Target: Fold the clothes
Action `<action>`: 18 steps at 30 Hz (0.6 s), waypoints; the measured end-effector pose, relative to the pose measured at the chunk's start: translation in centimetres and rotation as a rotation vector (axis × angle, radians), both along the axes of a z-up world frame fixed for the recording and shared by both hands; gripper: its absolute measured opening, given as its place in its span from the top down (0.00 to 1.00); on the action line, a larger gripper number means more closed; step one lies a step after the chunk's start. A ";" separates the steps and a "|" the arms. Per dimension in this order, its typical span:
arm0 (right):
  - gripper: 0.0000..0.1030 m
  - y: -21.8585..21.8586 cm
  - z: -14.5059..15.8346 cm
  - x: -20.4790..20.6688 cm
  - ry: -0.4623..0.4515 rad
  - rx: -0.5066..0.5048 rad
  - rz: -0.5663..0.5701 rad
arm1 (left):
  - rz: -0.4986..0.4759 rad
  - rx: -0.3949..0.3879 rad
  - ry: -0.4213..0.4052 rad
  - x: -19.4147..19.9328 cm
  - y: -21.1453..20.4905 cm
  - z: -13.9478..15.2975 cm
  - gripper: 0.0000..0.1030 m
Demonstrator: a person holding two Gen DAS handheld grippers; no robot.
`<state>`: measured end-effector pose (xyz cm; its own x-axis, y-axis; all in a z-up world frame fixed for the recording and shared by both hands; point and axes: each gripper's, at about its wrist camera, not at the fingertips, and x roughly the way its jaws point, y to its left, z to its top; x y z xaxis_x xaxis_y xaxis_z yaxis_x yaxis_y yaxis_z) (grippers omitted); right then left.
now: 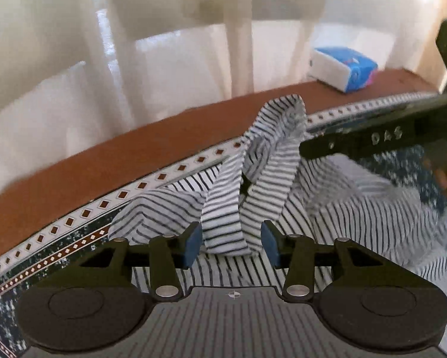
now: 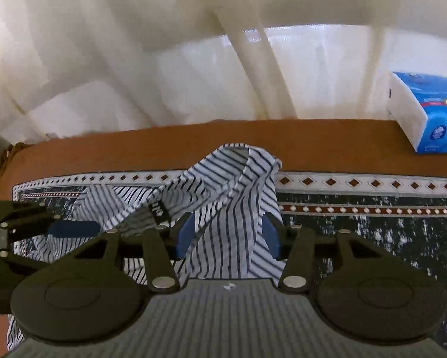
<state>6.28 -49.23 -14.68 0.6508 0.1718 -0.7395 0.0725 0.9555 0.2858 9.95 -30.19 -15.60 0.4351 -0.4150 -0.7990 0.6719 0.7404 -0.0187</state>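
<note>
Both grippers, left gripper (image 1: 231, 246) and right gripper (image 2: 227, 235), stand spread, pads clear of the crumpled white navy-striped cotton shirt (image 2: 223, 205) between them on the patterned cloth (image 2: 372, 226).

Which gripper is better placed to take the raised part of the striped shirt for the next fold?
Probably right. The right gripper is open with the striped shirt rising directly between its pads. The left gripper, also open, faces only a lower band.
</note>
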 end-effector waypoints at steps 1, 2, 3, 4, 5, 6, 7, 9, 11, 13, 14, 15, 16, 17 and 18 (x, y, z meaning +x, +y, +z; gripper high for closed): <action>0.47 0.0 -0.1 0.3 -0.001 0.000 0.000 | 0.008 0.008 -0.004 0.2 -0.1 -0.2 0.43; 0.47 0.0 -0.1 0.4 -0.004 0.004 0.001 | 0.018 0.031 -0.007 0.4 -0.2 -0.6 0.44; 0.47 0.0 -0.2 0.5 -0.003 0.004 0.000 | 0.024 0.047 -0.001 0.6 -0.3 -1.0 0.49; 0.47 0.0 -0.2 0.6 -0.002 0.003 -0.001 | 0.026 0.053 0.010 0.8 -0.3 -1.3 0.67; 0.47 0.0 -0.3 0.8 -0.002 0.003 -0.001 | 0.029 0.059 0.021 1.0 -0.3 -1.6 0.81; 0.47 0.0 -0.3 0.9 0.002 0.002 0.002 | 0.028 0.056 0.032 1.2 -0.3 -1.7 0.93; 0.49 0.0 -0.4 1.1 0.007 0.001 0.004 | 0.030 0.051 0.037 1.4 -0.2 -1.6 0.98; 0.53 -0.1 -0.5 1.4 0.016 -0.003 0.010 | 0.041 0.041 0.041 1.9 0.1 -1.2 1.00; 0.80 -0.2 -0.6 1.9 0.031 -0.004 0.020 | 0.060 0.018 0.036 3.0 0.4 -0.4 1.00; 0.94 -0.4 -0.3 2.5 0.036 0.011 0.025 | 0.080 -0.005 0.026 4.2 0.7 0.5 1.00; 0.96 -0.5 0.0 2.8 0.029 0.022 0.029 | 0.090 -0.016 0.022 4.8 0.8 1.0 1.00; 0.96 -0.6 0.3 3.0 0.021 0.028 0.032 | 0.101 -0.022 0.011 5.5 0.9 1.4 1.00; 0.97 -0.6 0.6 3.3 0.012 0.034 0.034 | 0.113 -0.023 -0.003 6.3 0.9 1.8 1.00; 0.97 -0.7 0.8 3.7 0.004 0.040 0.031 | 0.125 -0.025 -0.012 7.1 0.8 2.0 1.00; 0.97 -0.8 1.0 4.0 -0.004 0.047 0.027 | 0.139 -0.027 -0.018 7.9 0.6 2.1 1.00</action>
